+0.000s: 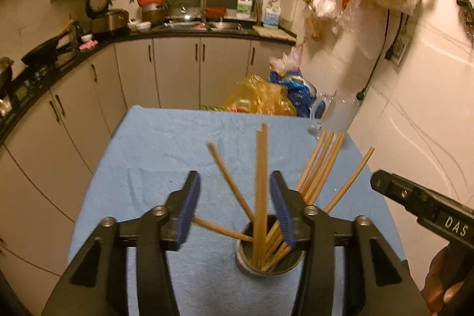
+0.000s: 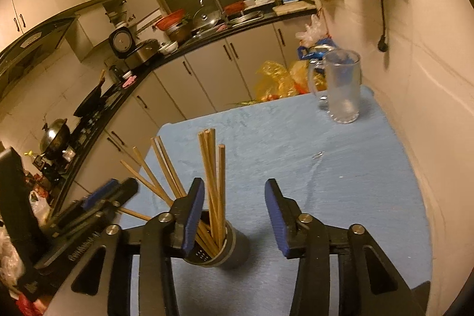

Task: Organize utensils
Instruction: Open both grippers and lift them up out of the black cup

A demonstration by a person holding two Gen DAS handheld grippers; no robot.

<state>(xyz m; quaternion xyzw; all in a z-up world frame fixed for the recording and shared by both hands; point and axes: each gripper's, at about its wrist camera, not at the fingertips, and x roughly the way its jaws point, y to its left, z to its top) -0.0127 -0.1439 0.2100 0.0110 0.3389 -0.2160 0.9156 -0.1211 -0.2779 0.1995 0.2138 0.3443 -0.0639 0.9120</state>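
Several wooden chopsticks stand fanned out in a dark metal holder cup on the blue cloth. My left gripper is open and empty, just above and behind the cup, with chopsticks between its blue pads. In the right wrist view the cup and chopsticks sit by the left finger of my right gripper, which is open and empty. The left gripper shows at the left there. The right gripper body shows at the right in the left wrist view.
A glass mug stands at the table's far right corner near the tiled wall. Yellow and blue plastic bags lie beyond the far edge. Kitchen counters with pots run along the left and back.
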